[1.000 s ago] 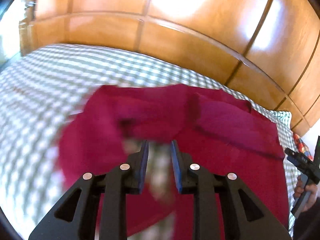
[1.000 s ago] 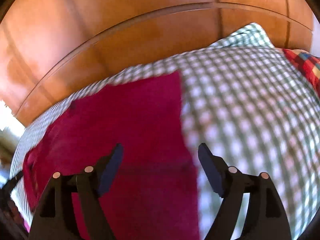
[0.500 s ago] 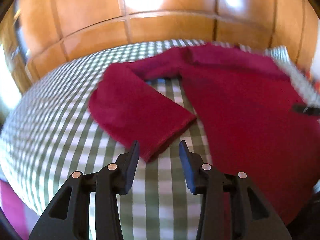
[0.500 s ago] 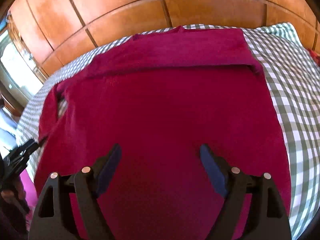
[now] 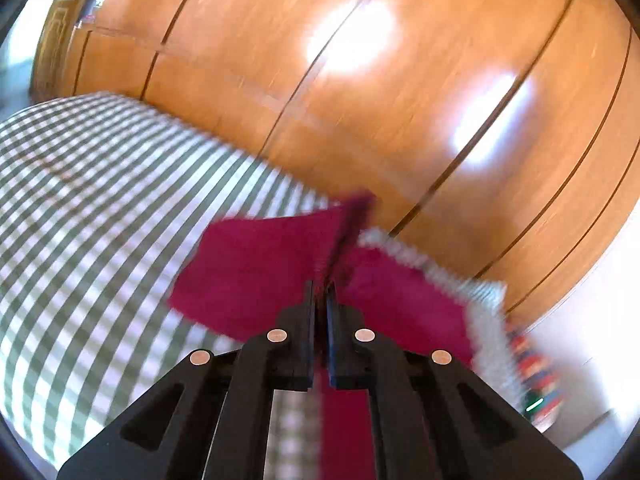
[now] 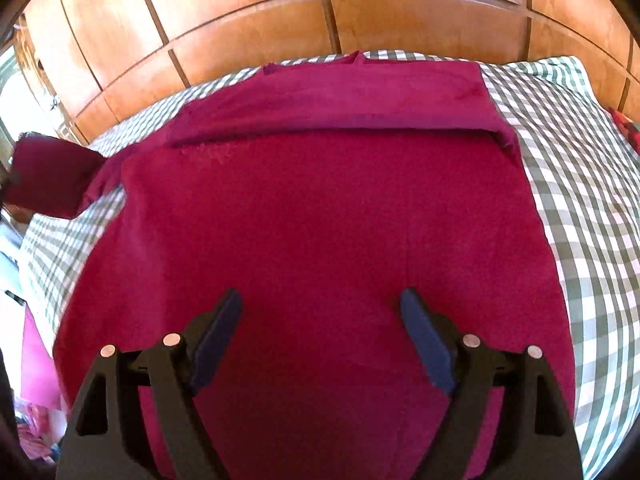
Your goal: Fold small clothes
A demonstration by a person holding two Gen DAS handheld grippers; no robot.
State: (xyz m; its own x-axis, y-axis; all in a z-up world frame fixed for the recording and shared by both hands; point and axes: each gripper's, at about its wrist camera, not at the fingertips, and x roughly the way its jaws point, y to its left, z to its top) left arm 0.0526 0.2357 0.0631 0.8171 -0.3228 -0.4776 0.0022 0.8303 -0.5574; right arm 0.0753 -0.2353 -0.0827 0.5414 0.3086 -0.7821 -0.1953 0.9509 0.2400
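A dark red long-sleeved top (image 6: 320,200) lies flat on the checked bed cover (image 6: 580,200). One sleeve is folded across its upper part (image 6: 340,100). In the left wrist view my left gripper (image 5: 320,286) is shut on the cuff end of the other sleeve (image 5: 260,264), which hangs lifted off the bed in a blurred picture. In the right wrist view that raised sleeve (image 6: 52,176) shows at the far left. My right gripper (image 6: 320,300) hovers open over the lower body of the top, with nothing between its fingers.
A glossy wooden wardrobe (image 6: 280,12) runs along the far side of the bed. A checked pillow (image 6: 552,76) and a red plaid item (image 6: 624,120) lie at the right. Pink fabric (image 6: 36,360) sits off the bed's left edge.
My left gripper closed on the sleeve's cuff and lifted it, swinging toward the wardrobe. My right gripper first moved over the top's body, then stayed still and open.
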